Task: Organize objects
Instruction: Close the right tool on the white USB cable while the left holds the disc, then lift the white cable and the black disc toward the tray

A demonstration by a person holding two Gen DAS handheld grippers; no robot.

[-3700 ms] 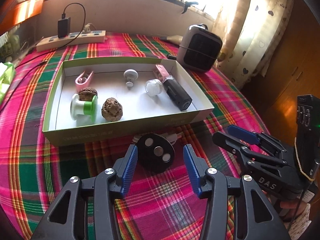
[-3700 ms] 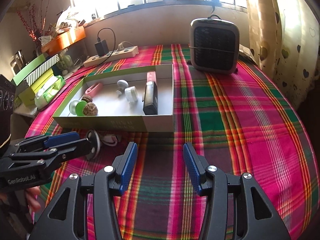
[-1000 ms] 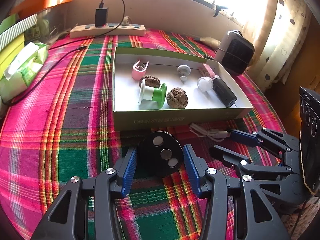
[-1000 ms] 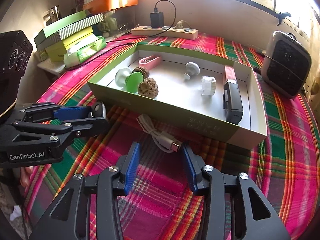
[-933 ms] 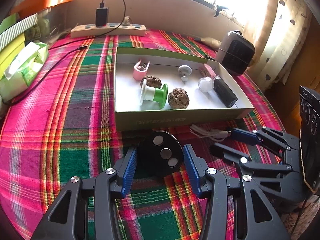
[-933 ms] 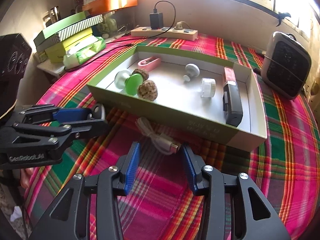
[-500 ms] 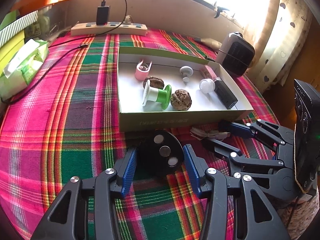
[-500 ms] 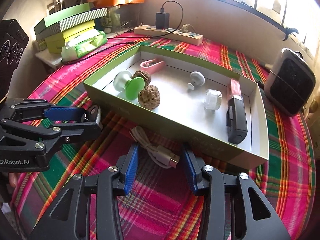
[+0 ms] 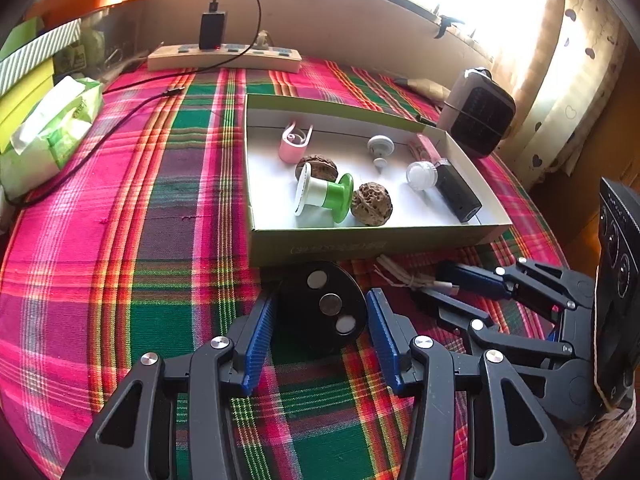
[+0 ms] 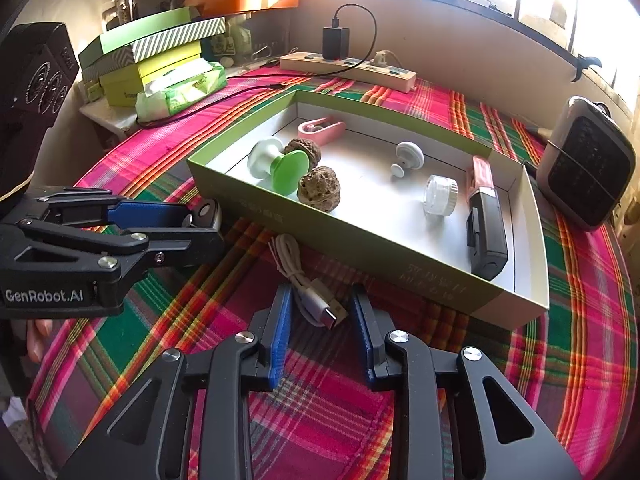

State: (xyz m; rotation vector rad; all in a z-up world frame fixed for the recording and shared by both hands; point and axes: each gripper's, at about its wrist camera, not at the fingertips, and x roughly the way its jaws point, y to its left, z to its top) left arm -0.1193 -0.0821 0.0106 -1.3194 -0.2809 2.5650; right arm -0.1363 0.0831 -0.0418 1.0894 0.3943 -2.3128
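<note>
Right gripper: jaws closing, narrower than a second ago, white USB cable between them. Left gripper: unchanged, pinching black disc.

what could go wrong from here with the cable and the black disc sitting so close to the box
1. The right gripper is closing around the white cable near its plug end; the bundled rest trails toward the box and might snag on its wall when lifted.
2. The left gripper brackets the black disc, with the right gripper close beside it; lifting both together risks a collision.
3. Inside the box, the walnut beside the green spool may roll if bumped.
</note>
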